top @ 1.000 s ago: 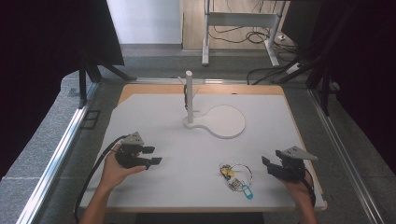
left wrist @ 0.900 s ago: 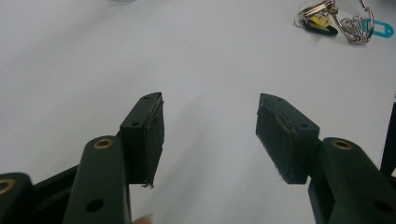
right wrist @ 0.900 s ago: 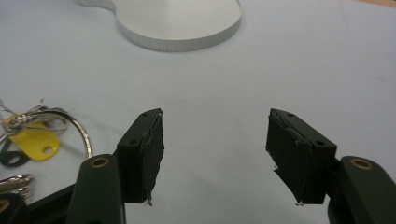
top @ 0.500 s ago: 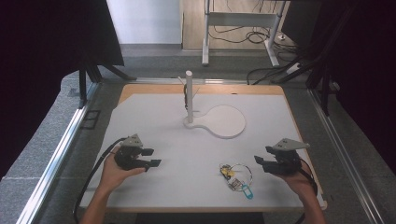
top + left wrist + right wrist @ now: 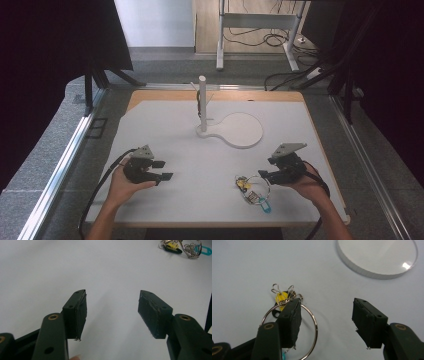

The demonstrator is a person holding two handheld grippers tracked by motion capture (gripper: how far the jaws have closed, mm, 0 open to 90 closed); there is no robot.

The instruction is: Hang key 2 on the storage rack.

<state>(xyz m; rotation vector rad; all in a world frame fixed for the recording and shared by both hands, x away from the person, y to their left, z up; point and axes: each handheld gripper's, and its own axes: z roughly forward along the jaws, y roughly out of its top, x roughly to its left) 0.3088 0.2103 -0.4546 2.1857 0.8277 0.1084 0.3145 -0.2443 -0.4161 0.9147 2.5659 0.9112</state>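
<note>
Key ring flat on the worktop
Its long axis runs from yellow tag back to blue tag near the front edge (both grippers' fingers open, right gripper closing slightly, nothing between).

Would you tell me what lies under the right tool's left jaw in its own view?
Under the right tool lies the key ring with a yellow tag and clips; the jaw covers part of the ring. Jaws, just closing, hold nothing.

Each hand-held gripper, the left and the right, is matte black with a grey three-cornered plate on top and a black cable trailing back. Its jaws carry brass-coloured screws and worn, frayed black pads. The person's forearms are bare of sleeves.
</note>
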